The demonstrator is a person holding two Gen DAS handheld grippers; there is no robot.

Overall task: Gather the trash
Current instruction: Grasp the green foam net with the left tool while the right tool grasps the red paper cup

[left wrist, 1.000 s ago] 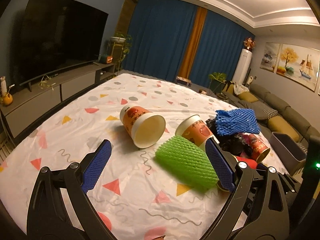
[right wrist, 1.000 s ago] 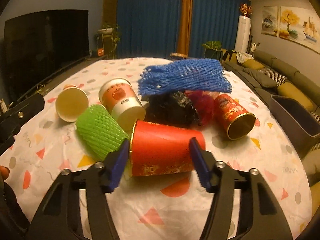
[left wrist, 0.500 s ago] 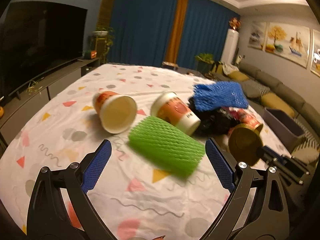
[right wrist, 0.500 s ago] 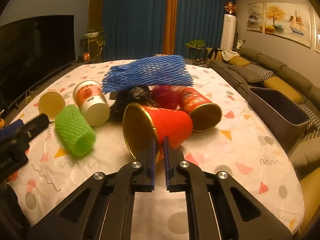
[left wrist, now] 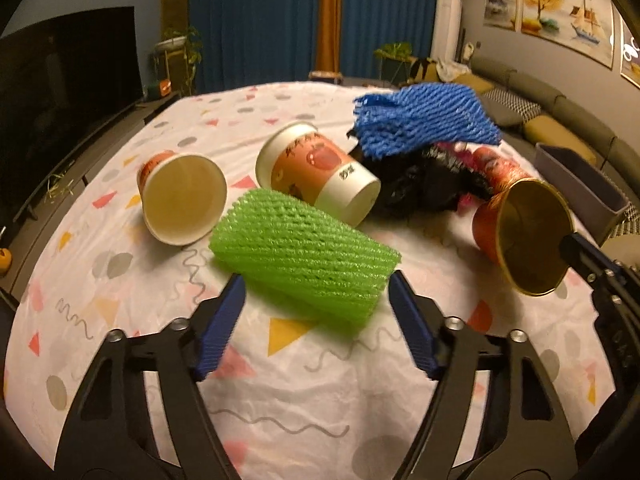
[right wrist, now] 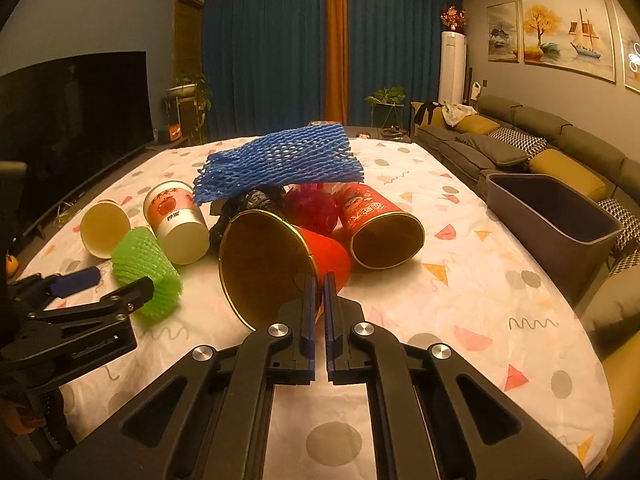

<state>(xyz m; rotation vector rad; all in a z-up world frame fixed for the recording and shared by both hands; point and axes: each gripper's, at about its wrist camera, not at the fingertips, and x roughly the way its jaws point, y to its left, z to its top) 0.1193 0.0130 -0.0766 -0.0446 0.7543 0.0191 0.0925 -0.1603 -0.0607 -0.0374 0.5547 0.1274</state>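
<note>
Fingers of our right gripper (right wrist: 319, 280) pinched the red cup (right wrist: 280, 258) rim, frame centre; left gripper (left wrist: 316, 300) stood spread around the green foam net (left wrist: 304, 260). We advised squeezing gently.

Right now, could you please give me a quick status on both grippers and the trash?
Right gripper shut on red cup rim. Left gripper open, straddling green net. Bin right of table; other cup lies in between.

A red cup (right wrist: 280, 256) with gold lining tilts, rim pinched, just beside the green foam net (left wrist: 308, 256) lying sideways.
</note>
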